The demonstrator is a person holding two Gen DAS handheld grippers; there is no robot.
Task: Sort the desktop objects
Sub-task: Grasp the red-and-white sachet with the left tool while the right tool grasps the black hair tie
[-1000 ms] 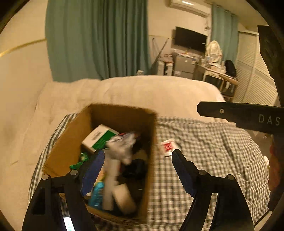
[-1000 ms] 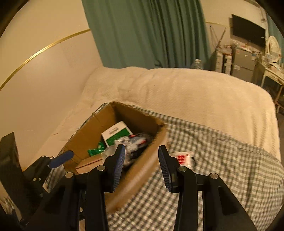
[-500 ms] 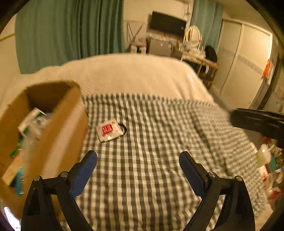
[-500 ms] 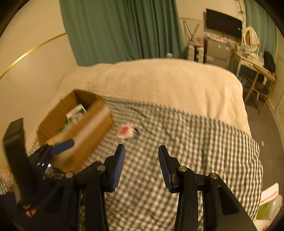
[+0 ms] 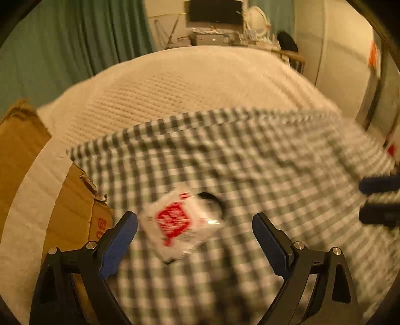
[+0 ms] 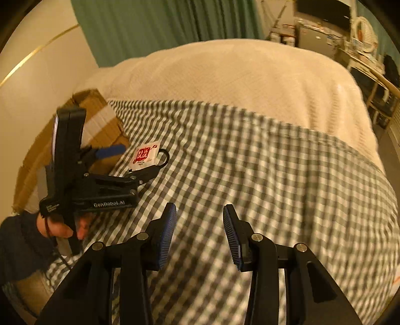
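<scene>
Location: home bedroom. Evidence: large bed with cream ribbed blanket (image 6: 237,75) filling centre; grey-white checked cloth (image 6: 275,180) spread over near part. Green floor-length curtains (image 6: 162,22) far left. Black flat-screen television (image 5: 215,11) on far wall. Cluttered wooden desk (image 6: 370,67) far right.
</scene>
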